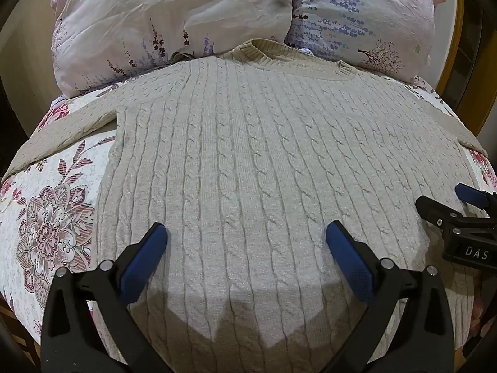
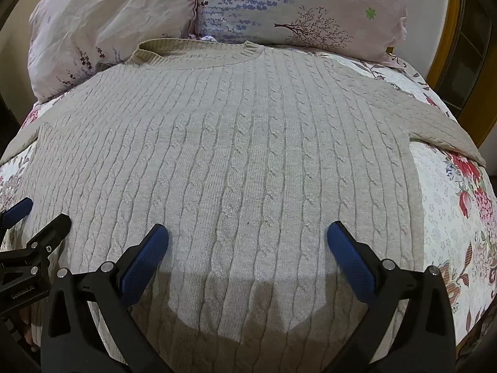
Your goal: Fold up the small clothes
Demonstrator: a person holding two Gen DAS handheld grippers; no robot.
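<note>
A beige cable-knit sweater (image 1: 248,143) lies flat and spread on the bed, collar (image 1: 279,56) at the far end, sleeves out to both sides. It also fills the right wrist view (image 2: 236,155). My left gripper (image 1: 247,233) is open and empty, hovering over the sweater's lower left part. My right gripper (image 2: 248,233) is open and empty over the lower right part. The right gripper also shows at the right edge of the left wrist view (image 1: 447,199), and the left gripper at the left edge of the right wrist view (image 2: 40,213).
The sweater rests on a floral bedspread (image 1: 52,217), which also shows at the right (image 2: 459,217). Two pale floral pillows (image 1: 161,21) (image 2: 295,9) lie just beyond the collar. A wooden frame (image 2: 447,31) stands at the far right.
</note>
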